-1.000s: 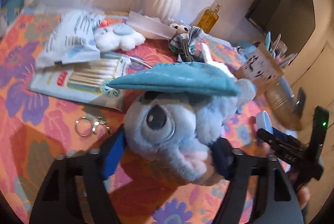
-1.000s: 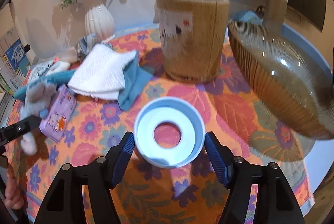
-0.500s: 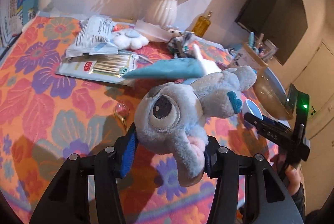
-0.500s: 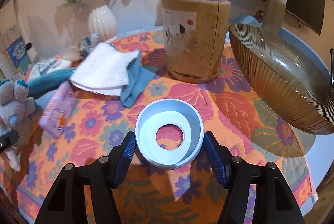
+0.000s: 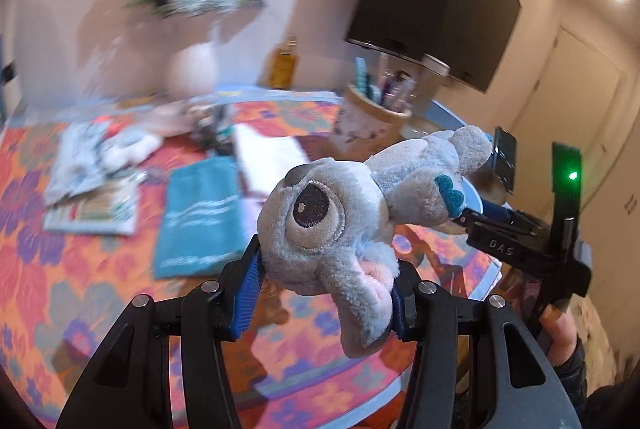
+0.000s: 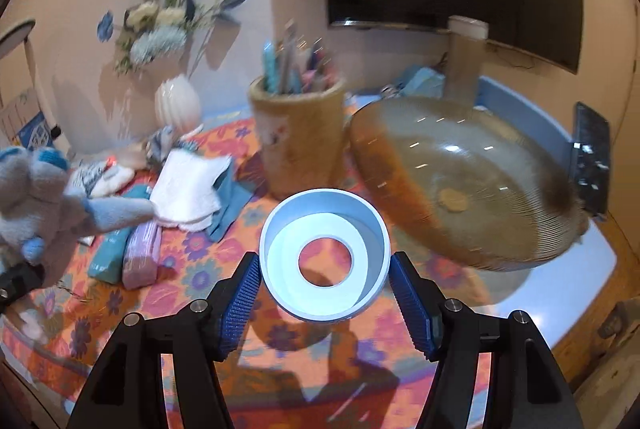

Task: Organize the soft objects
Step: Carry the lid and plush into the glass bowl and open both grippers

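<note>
1. Blue ribbed pads of the left gripper [image 5: 324, 293] are clamped on the head of a grey plush toy [image 5: 332, 225]. The jaws have just been closing on it.
2. The plush toy hangs clear of the table, face turned sideways, one large stitched eye showing. Its long axis runs from the pads up and to the right, so the body and a blue-tipped limb point toward the right gripper [image 6: 324, 299].
3. The right gripper's pads are pressed against both sides of a pale blue ring-shaped container [image 6: 325, 255], open mouth facing the camera and lifted off the floral tablecloth [image 6: 192, 249].
4. Seen from the right wrist, the plush sits at the far left, well apart from the container.
5. Past the right gripper stand a woven pen holder [image 6: 298, 141] and a ribbed amber glass bowl [image 6: 460, 185].
6. Below the plush, on the cloth, lie a folded teal towel [image 5: 200, 217] and a white cloth [image 6: 188, 189].
</note>
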Available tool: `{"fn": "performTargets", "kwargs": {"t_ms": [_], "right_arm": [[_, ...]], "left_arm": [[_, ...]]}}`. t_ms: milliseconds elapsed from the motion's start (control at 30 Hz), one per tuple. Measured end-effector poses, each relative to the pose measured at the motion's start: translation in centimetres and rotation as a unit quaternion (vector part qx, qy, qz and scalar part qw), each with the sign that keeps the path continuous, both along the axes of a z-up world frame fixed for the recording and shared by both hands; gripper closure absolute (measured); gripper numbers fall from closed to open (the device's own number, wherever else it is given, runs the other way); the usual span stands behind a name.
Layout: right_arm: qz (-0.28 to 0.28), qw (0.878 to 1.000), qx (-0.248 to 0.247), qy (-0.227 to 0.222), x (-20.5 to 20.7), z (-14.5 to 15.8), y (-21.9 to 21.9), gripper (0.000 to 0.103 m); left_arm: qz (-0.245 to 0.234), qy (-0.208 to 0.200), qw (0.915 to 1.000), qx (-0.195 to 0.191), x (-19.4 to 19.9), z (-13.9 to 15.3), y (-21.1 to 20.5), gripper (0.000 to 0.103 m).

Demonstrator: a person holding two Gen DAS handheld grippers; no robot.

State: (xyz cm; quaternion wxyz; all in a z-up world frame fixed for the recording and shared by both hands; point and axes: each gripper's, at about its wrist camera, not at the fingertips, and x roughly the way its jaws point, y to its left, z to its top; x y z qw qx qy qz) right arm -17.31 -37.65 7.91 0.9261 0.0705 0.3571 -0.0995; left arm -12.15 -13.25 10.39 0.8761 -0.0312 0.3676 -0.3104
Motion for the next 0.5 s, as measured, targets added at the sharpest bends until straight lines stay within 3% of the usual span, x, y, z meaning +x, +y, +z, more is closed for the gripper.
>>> {"fn": "performTargets", "kwargs": {"t_ms": [300, 500], "right_arm": [[-0.042, 0.998, 0.024, -0.035, -2.5, 2.1, -5.4, 0.038], [-0.087, 0.994, 0.022, -0.058, -3.2, 3.8, -9.4, 0.038]], "left_arm": [[-0.066, -0.004, 0.9978, 0.0, 0.2, 1.4, -6.6, 0.054], [-0.107, -0.037, 0.9935, 0.008, 1.2, 4.2, -12.7, 0.054]]}}
